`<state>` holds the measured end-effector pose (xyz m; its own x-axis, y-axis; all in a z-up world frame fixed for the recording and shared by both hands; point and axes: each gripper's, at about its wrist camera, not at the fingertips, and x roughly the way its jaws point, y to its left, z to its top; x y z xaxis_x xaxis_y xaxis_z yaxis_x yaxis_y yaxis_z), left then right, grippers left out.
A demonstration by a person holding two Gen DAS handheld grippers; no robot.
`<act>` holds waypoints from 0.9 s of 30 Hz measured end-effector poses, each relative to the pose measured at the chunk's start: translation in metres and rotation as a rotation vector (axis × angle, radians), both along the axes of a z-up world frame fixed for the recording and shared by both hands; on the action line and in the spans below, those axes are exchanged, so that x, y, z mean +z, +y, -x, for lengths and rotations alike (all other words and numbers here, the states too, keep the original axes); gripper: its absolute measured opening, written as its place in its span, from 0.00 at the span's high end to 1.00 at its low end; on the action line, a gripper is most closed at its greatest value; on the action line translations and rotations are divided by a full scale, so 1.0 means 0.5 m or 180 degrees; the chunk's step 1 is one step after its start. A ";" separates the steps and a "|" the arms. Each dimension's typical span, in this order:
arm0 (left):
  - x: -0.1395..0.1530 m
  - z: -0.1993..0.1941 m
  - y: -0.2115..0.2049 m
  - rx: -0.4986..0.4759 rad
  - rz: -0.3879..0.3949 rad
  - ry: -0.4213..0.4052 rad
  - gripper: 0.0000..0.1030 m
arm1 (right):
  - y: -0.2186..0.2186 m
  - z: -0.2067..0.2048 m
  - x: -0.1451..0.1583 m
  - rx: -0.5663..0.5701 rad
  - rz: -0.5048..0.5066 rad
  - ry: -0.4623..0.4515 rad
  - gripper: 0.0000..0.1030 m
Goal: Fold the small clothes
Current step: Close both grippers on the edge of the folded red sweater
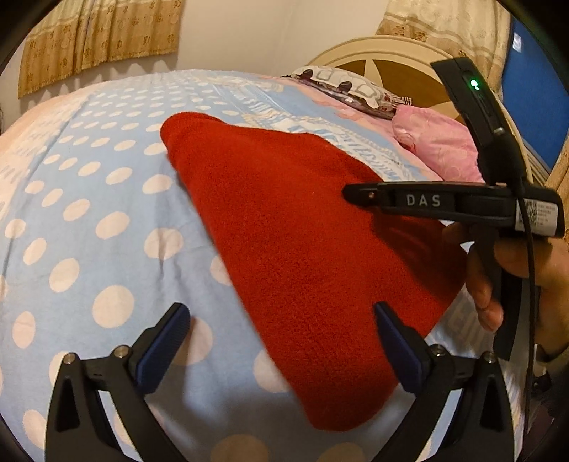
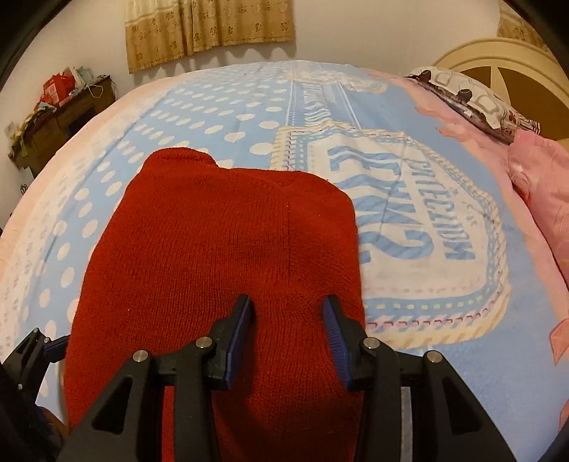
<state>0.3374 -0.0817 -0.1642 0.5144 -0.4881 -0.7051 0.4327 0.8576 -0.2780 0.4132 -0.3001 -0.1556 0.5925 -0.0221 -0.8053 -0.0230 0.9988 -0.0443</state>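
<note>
your left gripper sits at the bottom of the left wrist view with its fingers spread as wide as they go and nothing between the pads; the left pad hangs over the dotted blue bedsheet, the right pad over the edge of the red knit garment. that garment lies flat on the sheet, running from the upper middle of the frame down to the lower right, already folded into a narrow shape. at the right edge of this view your right hand grips the black handle of the other tool, which reaches in over the garment's far side. in the right wrist view your right gripper is at the bottom centre, fingers partly apart, directly over the near end of the red knit; you cannot tell from here whether the pads touch or pinch the cloth. the garment fills the lower middle of that frame, its far end reaching toward the centre. a pink pillow and a patterned pillow lie at the upper right by the headboard, and curtains hang at the top.
</note>
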 end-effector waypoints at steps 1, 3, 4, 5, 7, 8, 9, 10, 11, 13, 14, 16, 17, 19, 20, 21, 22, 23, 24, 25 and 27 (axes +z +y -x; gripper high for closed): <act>0.000 0.001 0.003 0.0014 0.0022 0.0023 0.00 | -0.001 0.004 0.003 -0.0014 -0.0025 -0.0014 0.59; -0.001 0.003 0.006 0.0027 0.0032 0.0045 0.00 | 0.004 0.018 0.020 -0.0005 0.0033 -0.0131 0.59; -0.003 0.005 0.007 0.0032 0.0039 0.0068 0.00 | 0.008 0.026 0.031 0.0010 0.0051 -0.0225 0.57; -0.004 0.006 0.007 0.0028 0.0040 0.0079 0.00 | 0.015 0.034 0.042 0.0052 0.0056 -0.0326 0.57; -0.005 0.007 0.005 0.0013 0.0033 0.0088 0.00 | 0.038 0.031 0.056 0.0243 0.0086 -0.0356 0.58; -0.004 0.007 0.005 0.0007 0.0031 0.0085 0.00 | 0.048 0.023 0.056 0.0278 0.0155 -0.0332 0.58; -0.004 0.007 0.004 -0.0002 0.0031 0.0082 0.00 | 0.053 0.014 0.054 0.0285 0.0206 -0.0315 0.58; -0.004 0.007 0.003 -0.0014 0.0032 0.0084 0.00 | 0.056 0.003 0.048 0.0289 0.0233 -0.0273 0.58; -0.004 0.008 0.003 -0.0020 0.0038 0.0086 0.00 | 0.054 -0.014 0.035 0.0272 0.0245 -0.0158 0.58; 0.000 0.010 0.007 -0.0024 0.0083 0.0062 0.00 | 0.032 -0.045 0.003 0.0137 0.0218 0.0071 0.59; 0.005 0.014 0.011 -0.0014 0.0117 0.0011 0.00 | 0.013 -0.053 -0.006 0.0106 0.0097 0.0078 0.60; 0.019 0.028 0.022 0.0000 0.0231 -0.0156 0.00 | -0.011 -0.055 -0.009 0.0039 -0.0004 0.0051 0.60; 0.022 0.032 0.023 -0.0006 0.0259 -0.0200 0.00 | -0.022 -0.055 -0.011 0.0033 -0.0103 0.0047 0.60; 0.017 0.028 0.020 0.0010 0.0191 -0.0165 0.00 | -0.023 -0.048 -0.012 0.0103 -0.0107 0.0009 0.60; 0.010 0.021 0.017 0.0028 0.0135 -0.0086 0.00 | -0.015 -0.042 -0.015 0.0176 0.0002 -0.0040 0.60; 0.007 0.015 0.017 0.0050 0.0133 -0.0043 0.00 | -0.009 -0.038 -0.016 0.0207 0.0072 -0.0070 0.60; 0.010 0.013 0.027 0.0107 0.0196 -0.0046 0.00 | -0.005 -0.035 -0.016 0.0214 0.0097 -0.0084 0.60; 0.013 0.015 0.035 0.0143 0.0243 -0.0073 0.00 | -0.008 -0.036 -0.014 0.0199 0.0068 -0.0082 0.60; 0.025 0.019 0.050 0.0222 0.0336 -0.0164 0.00 | -0.016 -0.035 -0.013 0.0176 -0.0011 -0.0074 0.60; 0.034 0.024 0.065 0.0325 0.0416 -0.0258 0.00 | -0.024 -0.030 -0.013 0.0166 -0.0088 -0.0082 0.60; 0.040 0.021 0.082 0.0519 0.0461 -0.0274 0.00 | -0.029 -0.018 -0.014 0.0173 -0.0140 -0.0141 0.59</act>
<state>0.3270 -0.0408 -0.1442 0.6500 -0.4864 -0.5839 0.3191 0.8720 -0.3712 0.4222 -0.3149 -0.1624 0.6270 0.0459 -0.7777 -0.0763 0.9971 -0.0026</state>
